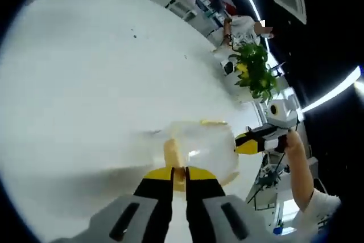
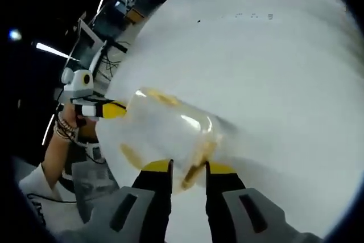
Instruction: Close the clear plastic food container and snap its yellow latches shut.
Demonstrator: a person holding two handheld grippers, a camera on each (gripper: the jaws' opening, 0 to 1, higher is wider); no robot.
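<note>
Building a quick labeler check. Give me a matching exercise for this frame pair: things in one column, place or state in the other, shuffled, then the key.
Things:
1. container
2. left gripper
3. right gripper
4. potted plant

Place or state:
A. far end of the white table, in the left gripper view
B. jaws nearly together on a yellow latch at the container's edge
C. clear plastic, lying on the table between both grippers
D. jaws set a little apart, astride the container's near edge

Pairs: 1-C, 2-B, 3-D, 4-A

white table (image 1: 85,83), seemingly bearing container (image 1: 202,149)
</note>
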